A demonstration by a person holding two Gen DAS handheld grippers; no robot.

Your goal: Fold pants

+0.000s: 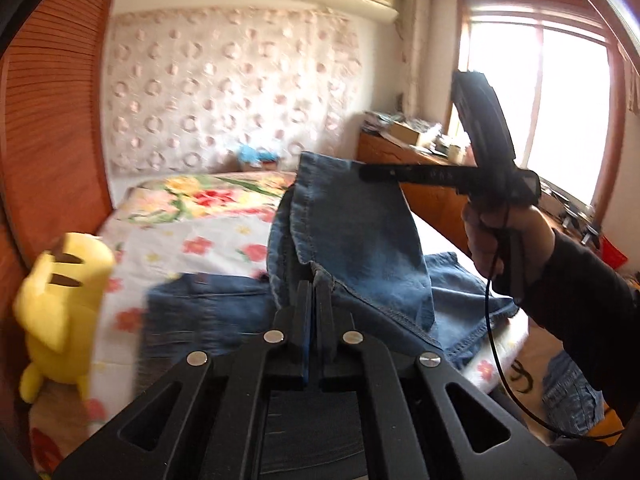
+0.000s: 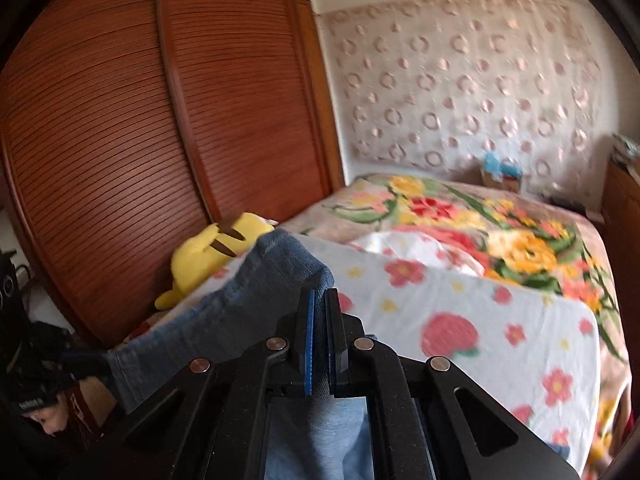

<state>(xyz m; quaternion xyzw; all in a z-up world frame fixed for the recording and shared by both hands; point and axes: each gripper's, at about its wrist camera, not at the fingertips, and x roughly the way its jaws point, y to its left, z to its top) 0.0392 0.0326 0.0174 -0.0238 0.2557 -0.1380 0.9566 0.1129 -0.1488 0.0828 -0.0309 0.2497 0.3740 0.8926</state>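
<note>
Blue denim pants [image 1: 360, 232] lie partly on the bed, with one end lifted into the air. My left gripper [image 1: 316, 280] is shut on a seamed edge of that raised cloth, close to the camera. A hand [image 1: 504, 240] holds my right gripper [image 1: 366, 172] higher up, shut on the upper corner of the same flap. In the right wrist view, the right gripper [image 2: 320, 296] pinches the pants [image 2: 256, 288], which stretch down and left to the dark left gripper [image 2: 80, 364]. The rest of the pants stays spread on the sheet below.
A yellow plush toy [image 1: 64, 280] sits at the bed's left edge, by a slatted wooden wardrobe [image 2: 140, 140]. The floral sheet [image 1: 208, 240] covers the bed. A cluttered wooden dresser [image 1: 420, 160] stands at the right under a window. More denim [image 1: 568, 392] lies on the floor.
</note>
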